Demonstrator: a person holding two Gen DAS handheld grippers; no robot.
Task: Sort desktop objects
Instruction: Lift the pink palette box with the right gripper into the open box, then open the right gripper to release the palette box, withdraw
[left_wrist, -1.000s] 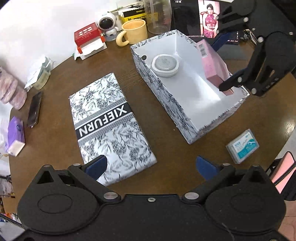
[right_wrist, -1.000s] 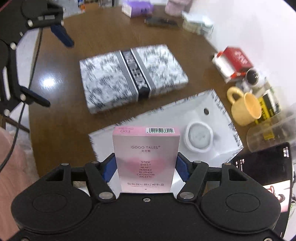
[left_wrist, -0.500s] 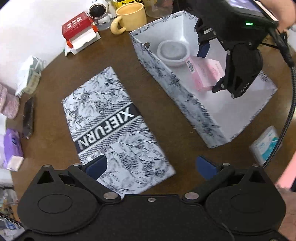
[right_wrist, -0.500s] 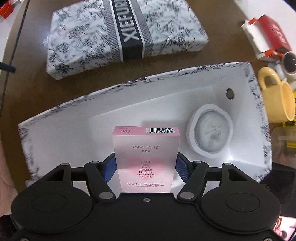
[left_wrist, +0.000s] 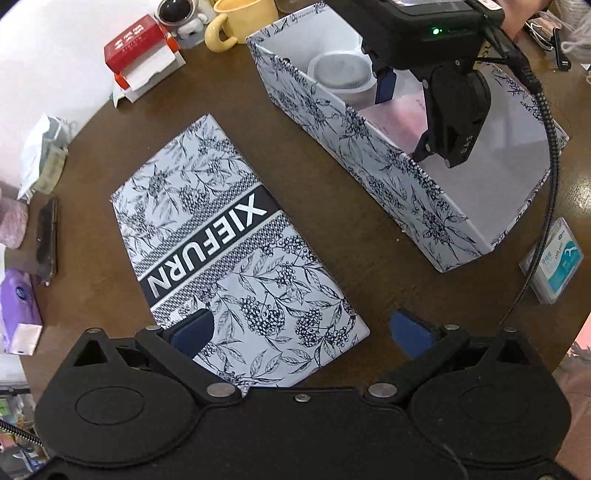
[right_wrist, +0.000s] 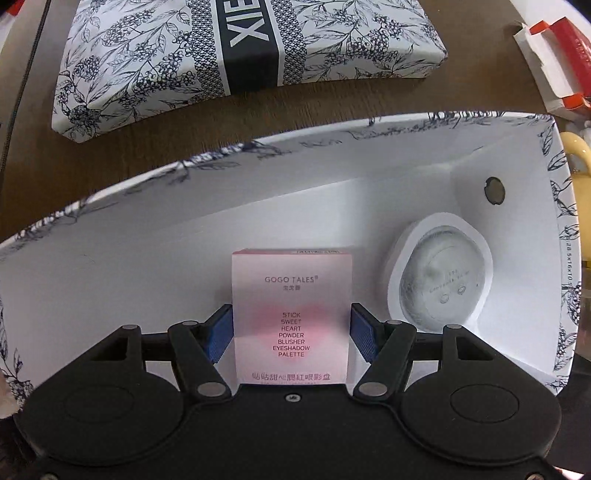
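A flower-patterned open box stands on the brown table, its white inside holding a round white case. My right gripper is lowered into that box and is shut on a pink palette box, which stands upright near the box floor. From the left wrist view the right gripper reaches in from above, with the pink palette box partly hidden behind it. The matching lid marked XIEFURN lies flat to the left. My left gripper is open above the lid's near corner and holds nothing.
A yellow mug and a red-and-white box sit at the back. A small blue-and-white pack lies right of the open box. A phone and a purple pack lie at the left edge. A black cable hangs over the box.
My right gripper has carried the pink palette box over the open box and down inside it. The left gripper has drifted closer to the lid, still open.
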